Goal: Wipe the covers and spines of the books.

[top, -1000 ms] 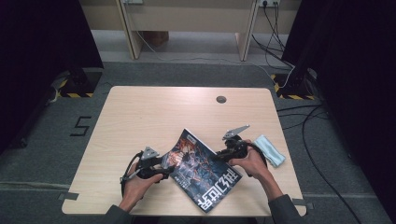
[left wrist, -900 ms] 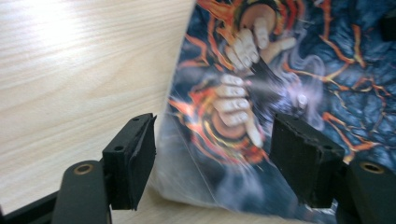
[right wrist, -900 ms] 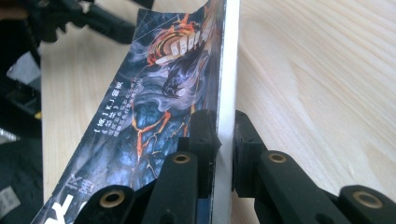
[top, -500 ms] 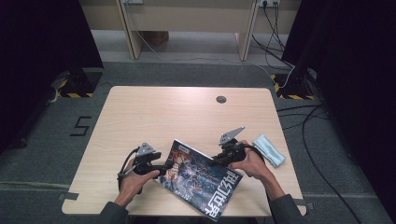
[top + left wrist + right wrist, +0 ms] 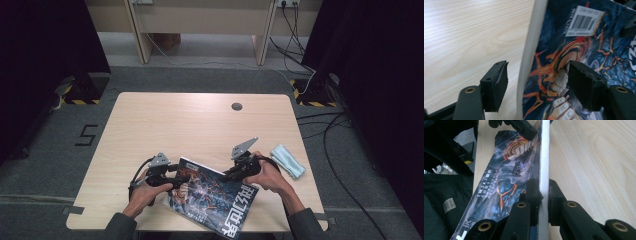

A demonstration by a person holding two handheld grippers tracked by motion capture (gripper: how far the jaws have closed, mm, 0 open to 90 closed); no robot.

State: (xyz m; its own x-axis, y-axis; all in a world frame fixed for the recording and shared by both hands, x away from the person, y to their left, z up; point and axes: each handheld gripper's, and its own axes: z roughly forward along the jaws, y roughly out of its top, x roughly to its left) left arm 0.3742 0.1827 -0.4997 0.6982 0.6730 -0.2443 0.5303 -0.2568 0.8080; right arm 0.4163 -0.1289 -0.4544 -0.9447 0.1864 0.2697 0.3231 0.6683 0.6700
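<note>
The right gripper clamps the book's edge; the left gripper straddles the opposite edge, jaws wide, pads clear; the book spans between them.

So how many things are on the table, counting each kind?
Book: 1
Light blue cloth: 1
Total: 2

A book sits at the near edge of the table, between the left gripper on its left and the right gripper on its right. A cloth lies right of the right gripper.
</note>
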